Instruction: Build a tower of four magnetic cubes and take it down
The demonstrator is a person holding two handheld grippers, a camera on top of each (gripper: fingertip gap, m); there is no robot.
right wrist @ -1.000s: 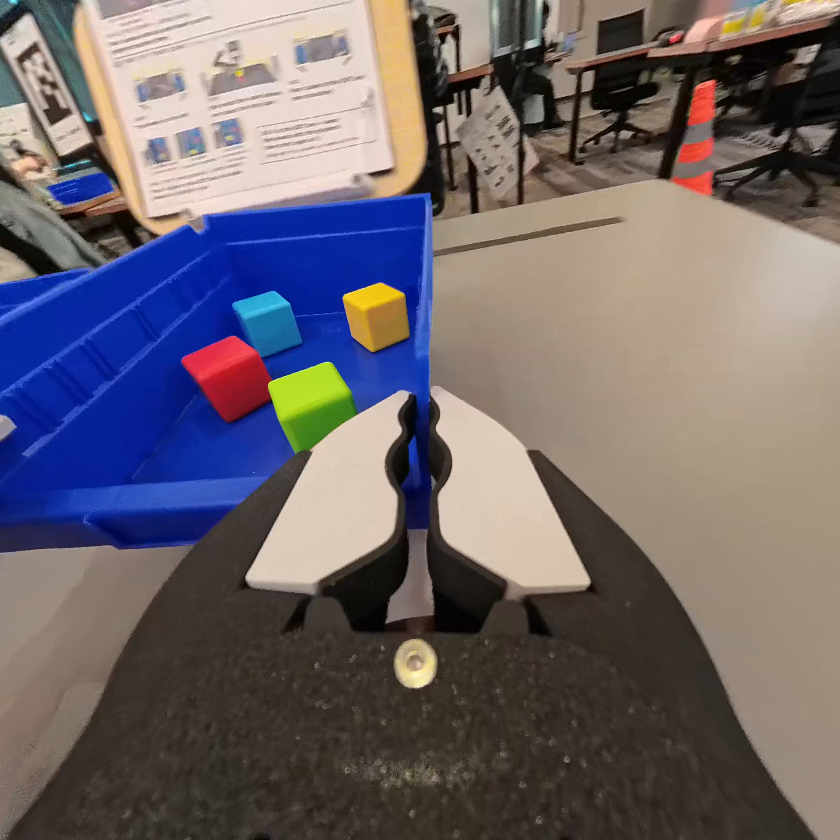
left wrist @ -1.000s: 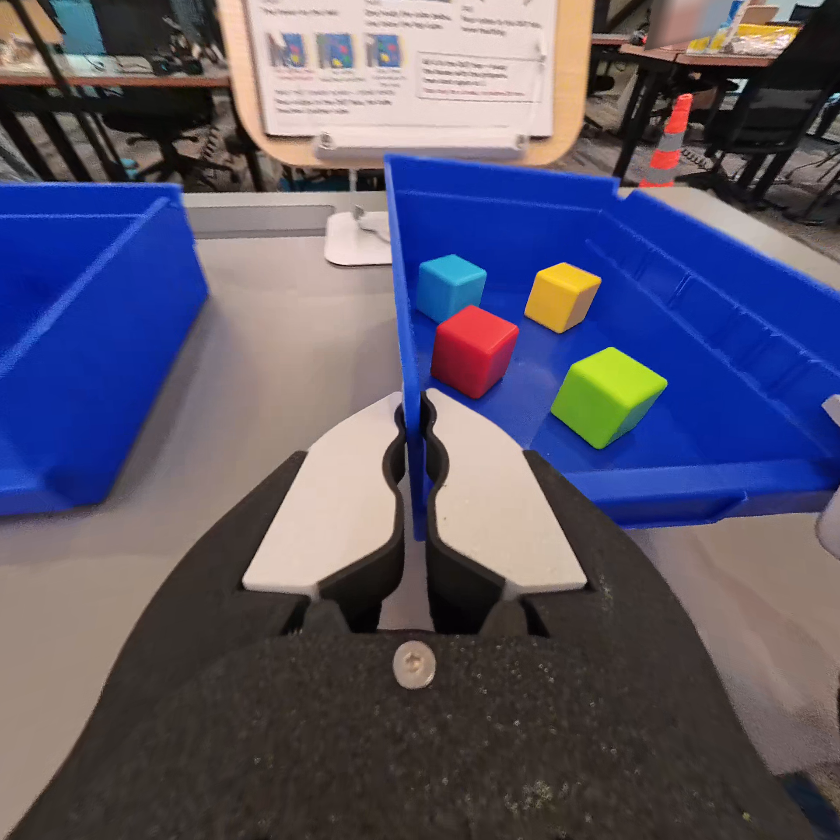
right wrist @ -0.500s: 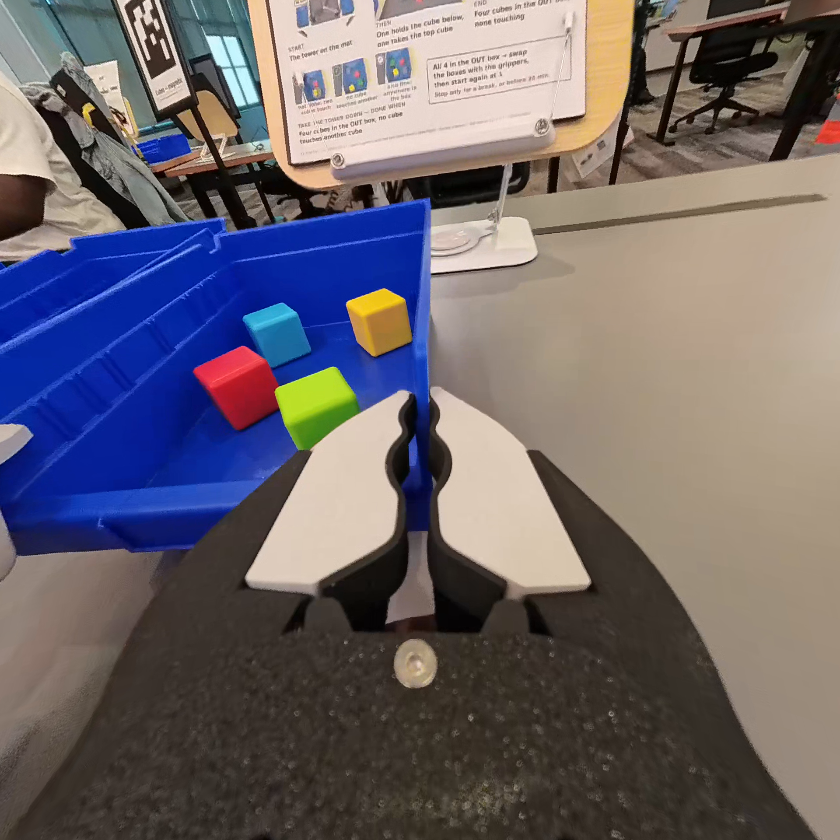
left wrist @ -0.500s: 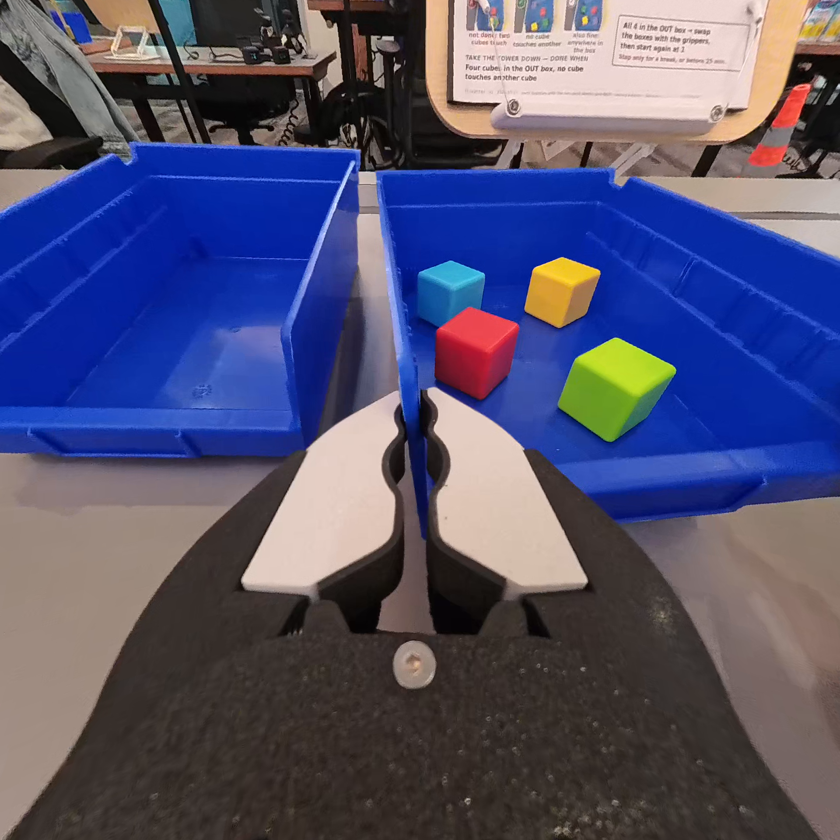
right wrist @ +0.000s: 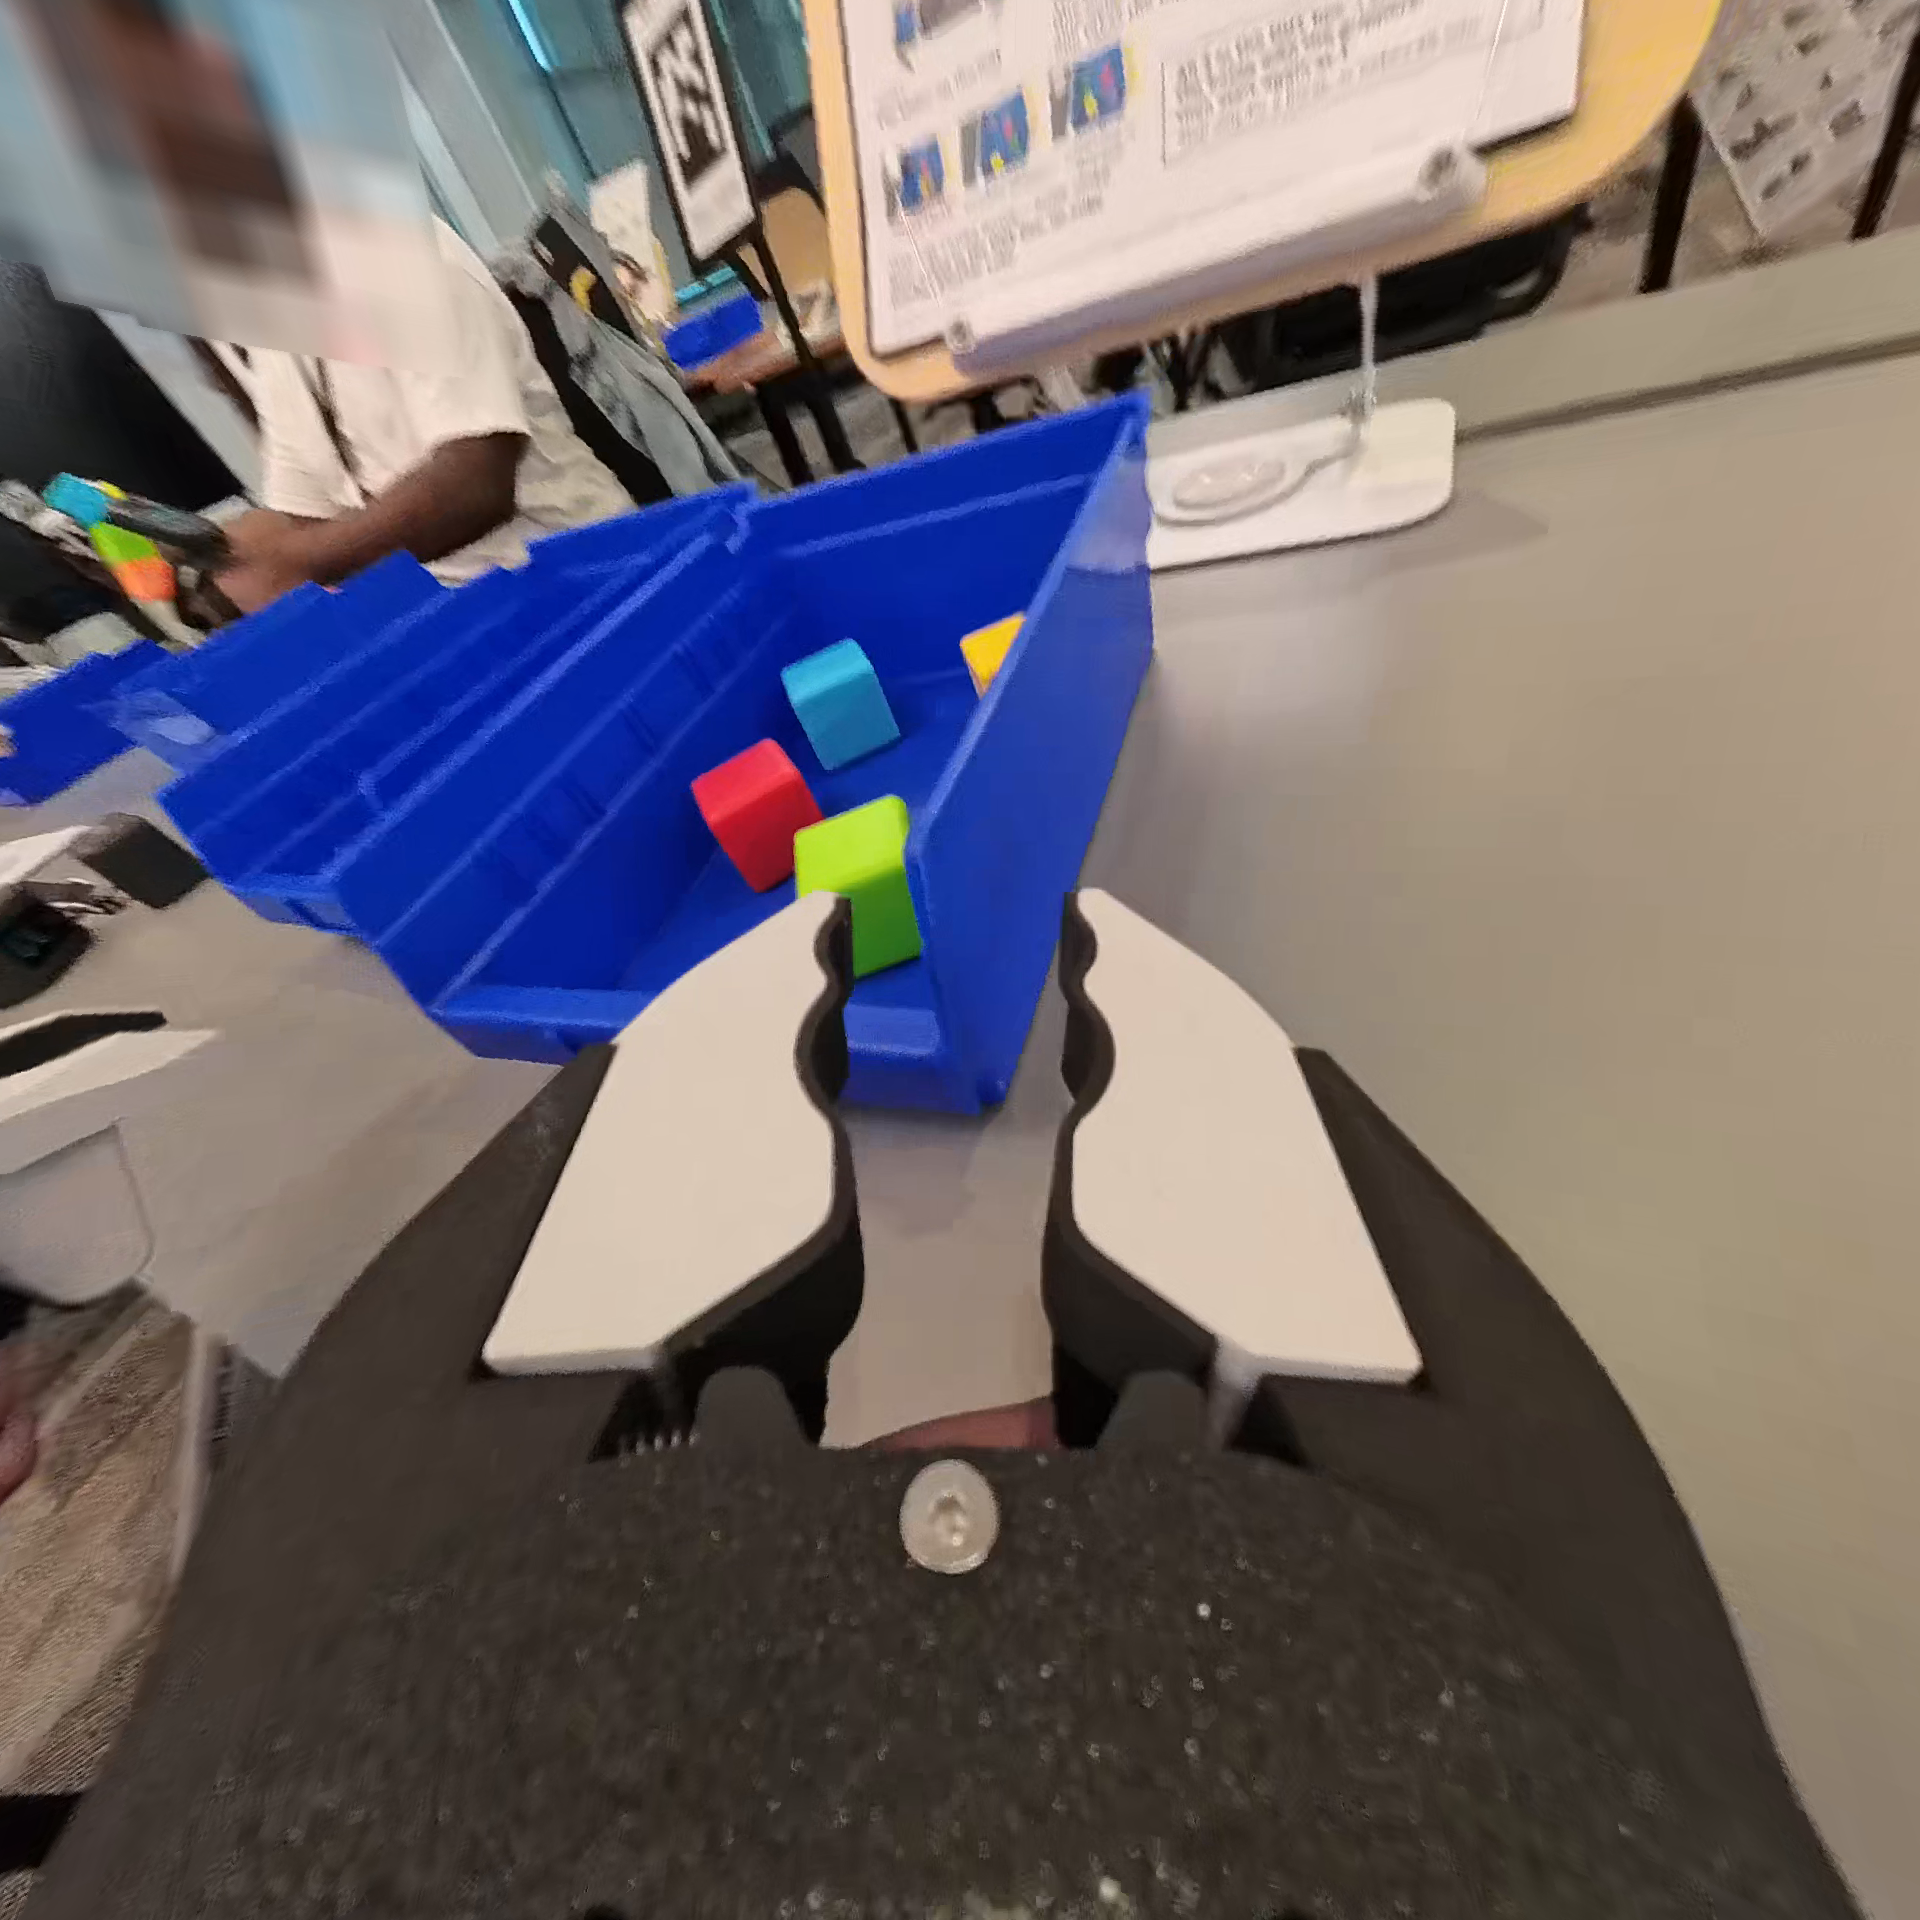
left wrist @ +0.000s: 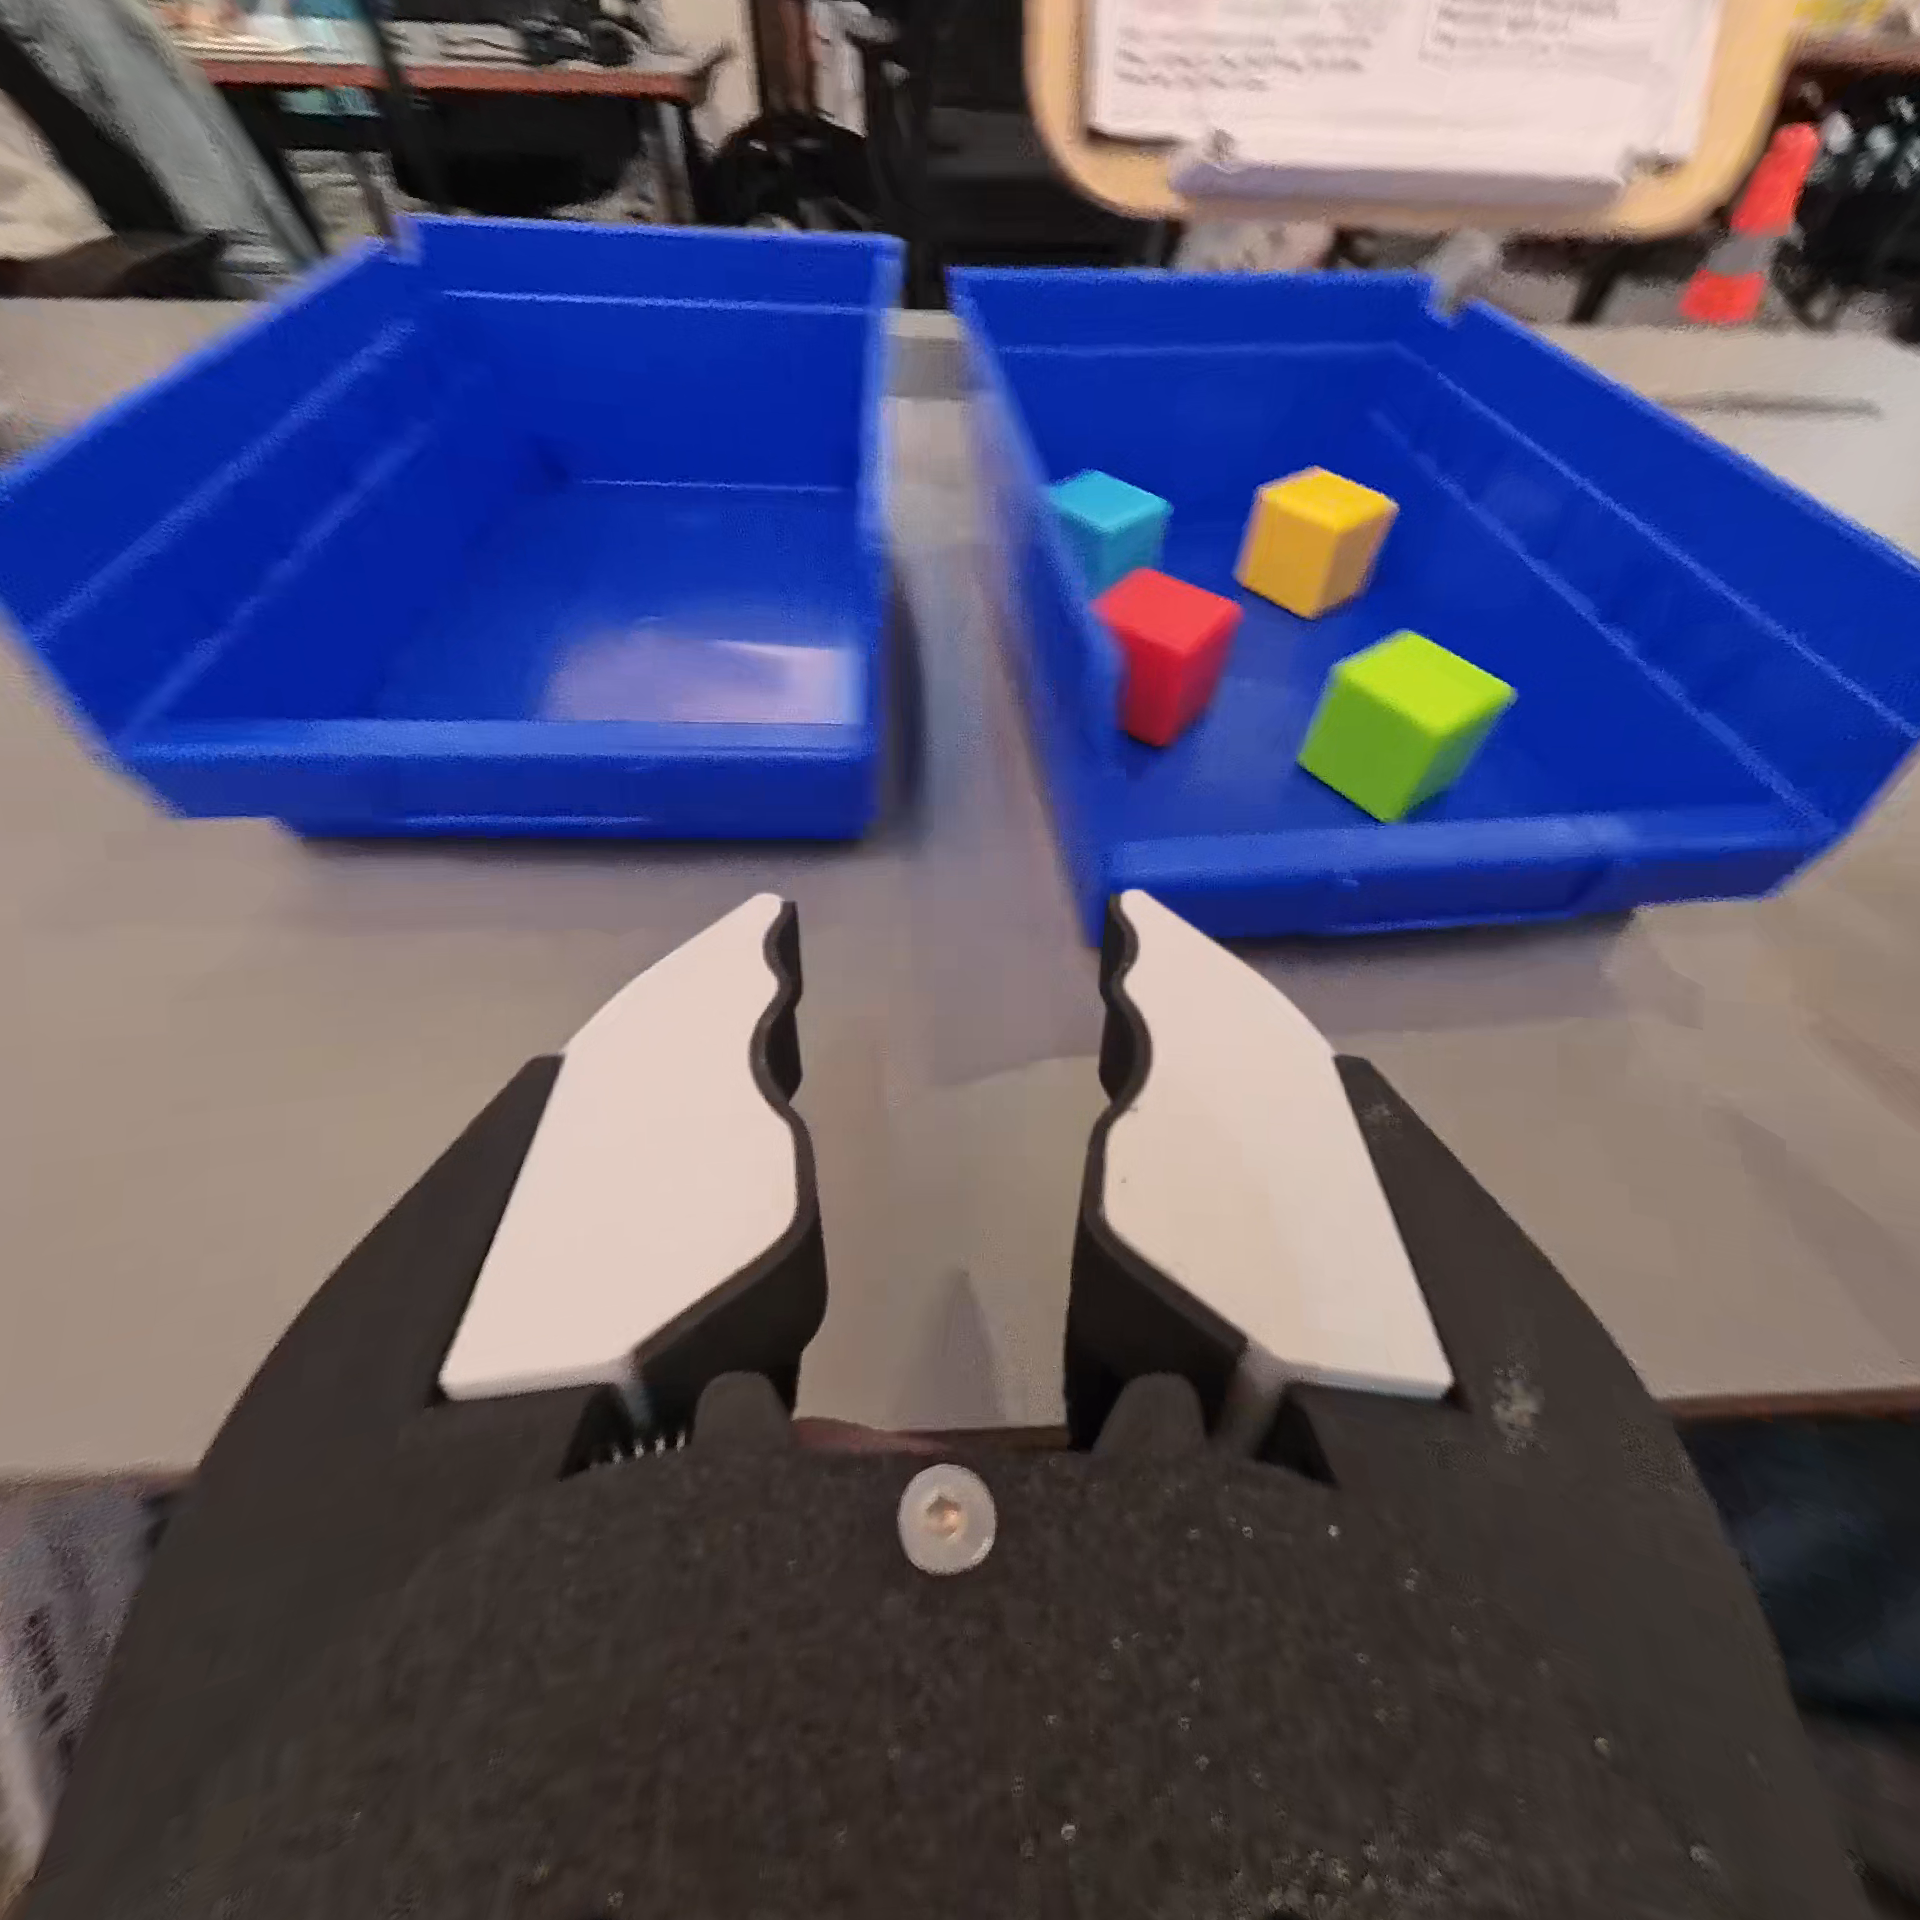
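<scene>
- Left tool [left wrist: 948, 925]: jaws spread wide, nothing between them, low centre of the left wrist view over the bare grey surface [left wrist: 312, 1091], short of both bins.
- Right tool [right wrist: 948, 920]: jaws apart at a moderate gap, empty, sitting just off the near right corner of the bin with cubes [right wrist: 1029, 810].
- Empty bin [left wrist: 499, 790] upper left of the left wrist view; the bin with cubes [left wrist: 1351, 883] upper right, a narrow strip of surface between them.
- Four cubes loose on the bin floor, none stacked: blue cube [left wrist: 1112, 520] and red cube [left wrist: 1174, 649] close to the left wall, possibly touching each other; yellow cube [left wrist: 1314, 535] behind; green cube [left wrist: 1403, 722] nearest the front, apart from the rest.
- Judgement: tower not begun; a first pick comes next.
- Risks: magnets may drag the blue cube along when the red is lifted; the left wall crowds a jaw beside the red cube; a finger could catch the bin rim and shove the bin; the cubes sit at skewed angles, so a grip across corners could slip.
- Both views blurred, fine contact unclear.
</scene>
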